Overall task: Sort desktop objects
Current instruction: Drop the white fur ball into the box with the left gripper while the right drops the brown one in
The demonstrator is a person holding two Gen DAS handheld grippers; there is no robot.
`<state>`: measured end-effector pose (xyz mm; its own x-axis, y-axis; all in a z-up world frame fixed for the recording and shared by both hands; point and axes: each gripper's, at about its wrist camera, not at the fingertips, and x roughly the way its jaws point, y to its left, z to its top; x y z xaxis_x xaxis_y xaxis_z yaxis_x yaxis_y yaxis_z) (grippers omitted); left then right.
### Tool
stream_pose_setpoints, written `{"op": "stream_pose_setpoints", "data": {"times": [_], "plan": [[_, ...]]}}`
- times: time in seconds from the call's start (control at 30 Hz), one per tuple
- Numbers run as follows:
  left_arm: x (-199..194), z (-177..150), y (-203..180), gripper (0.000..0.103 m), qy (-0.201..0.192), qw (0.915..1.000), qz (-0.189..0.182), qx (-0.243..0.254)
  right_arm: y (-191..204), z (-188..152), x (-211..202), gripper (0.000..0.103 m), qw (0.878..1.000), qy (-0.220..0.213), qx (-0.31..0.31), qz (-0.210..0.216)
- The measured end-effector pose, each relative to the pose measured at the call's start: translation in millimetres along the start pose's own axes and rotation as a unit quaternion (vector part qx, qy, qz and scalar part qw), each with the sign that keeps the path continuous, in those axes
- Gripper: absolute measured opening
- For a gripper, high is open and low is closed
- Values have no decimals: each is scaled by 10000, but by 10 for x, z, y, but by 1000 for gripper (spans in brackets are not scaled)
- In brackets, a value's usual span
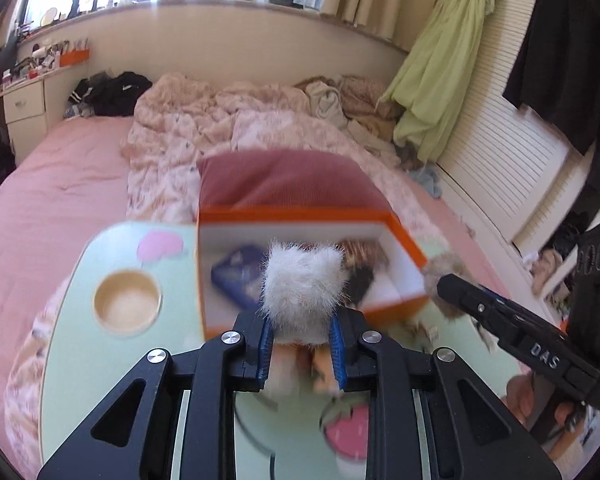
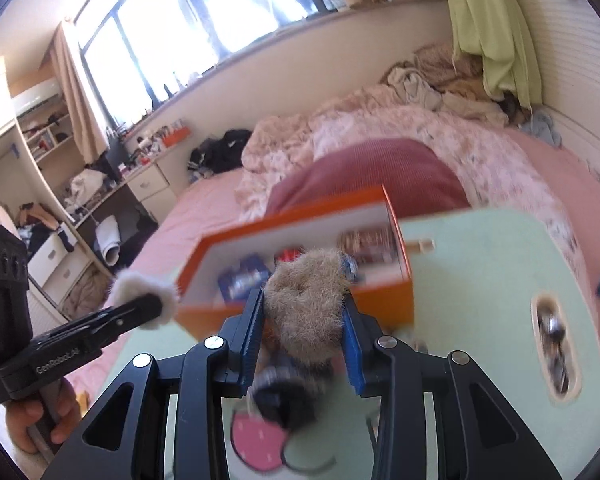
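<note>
A: While both fluffy things hang in mid-air, tell me what each hand has.

B: Left gripper (image 1: 299, 322) — jaws pinched narrow on the white fluffy thing (image 1: 303, 282), blue pads pressing its lower part, the tuft sticking out in front. Right gripper (image 2: 305, 322) — jaws closed on the tan fluffy thing (image 2: 305, 298), which bulges between the pads, with a darker tuft hanging under it.

A: And where do they go?

B: Into the orange box (image 1: 407, 245), I judge. It stands on the pale green bench (image 1: 172, 344) just ahead of both grippers, open at the top, with a blue packet (image 1: 236, 270) and some dark items already in it. Both pieces are held on the near side of the box, short of its front wall.

A: How to do it well?

B: Carry each one clear over the near wall before the jaws part; fur that catches the rim could tip out onto the bench. The two grippers come in side by side and close together, so let one go in first and the other wait. Aim for the bare white floor of the box, not on top of the packet.

A: Anything to mind on the bench?

B: The round wooden dish (image 1: 127, 304) to the left of the box stays well out of the path. The pictures are blurred, so what exactly lies in the box's far corner I cannot tell.
</note>
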<state>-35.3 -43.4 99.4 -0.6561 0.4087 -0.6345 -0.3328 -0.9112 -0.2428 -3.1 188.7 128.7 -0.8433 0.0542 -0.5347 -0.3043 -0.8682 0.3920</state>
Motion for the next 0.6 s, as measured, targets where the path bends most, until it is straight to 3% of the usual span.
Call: {"op": "stream_pose_setpoints", "data": {"times": [0.07,0.1,0.13,0.27,0.5,0.6], "plan": [[223,153,9,56,169,9997,34,-147,-23,177,169,53,9998,173,116,-1],[268,157,28,70,223,9995,52,-208,-60,227,241,70,9993,269,251,45],[302,145,47,72,216,9994,65,-267,-109,239,286,75,9984,346,416,134],[234,-144,81,75,176,9992,344,-53,-318,11,181,75,9959,294,827,215],[-170,-712,-78,81,124,9987,368,317,-213,-632,-118,75,9968,549,149,-557],[-90,-902,-125,84,470,9967,529,408,-125,-830,-160,75,9917,664,-184,-1087]]}}
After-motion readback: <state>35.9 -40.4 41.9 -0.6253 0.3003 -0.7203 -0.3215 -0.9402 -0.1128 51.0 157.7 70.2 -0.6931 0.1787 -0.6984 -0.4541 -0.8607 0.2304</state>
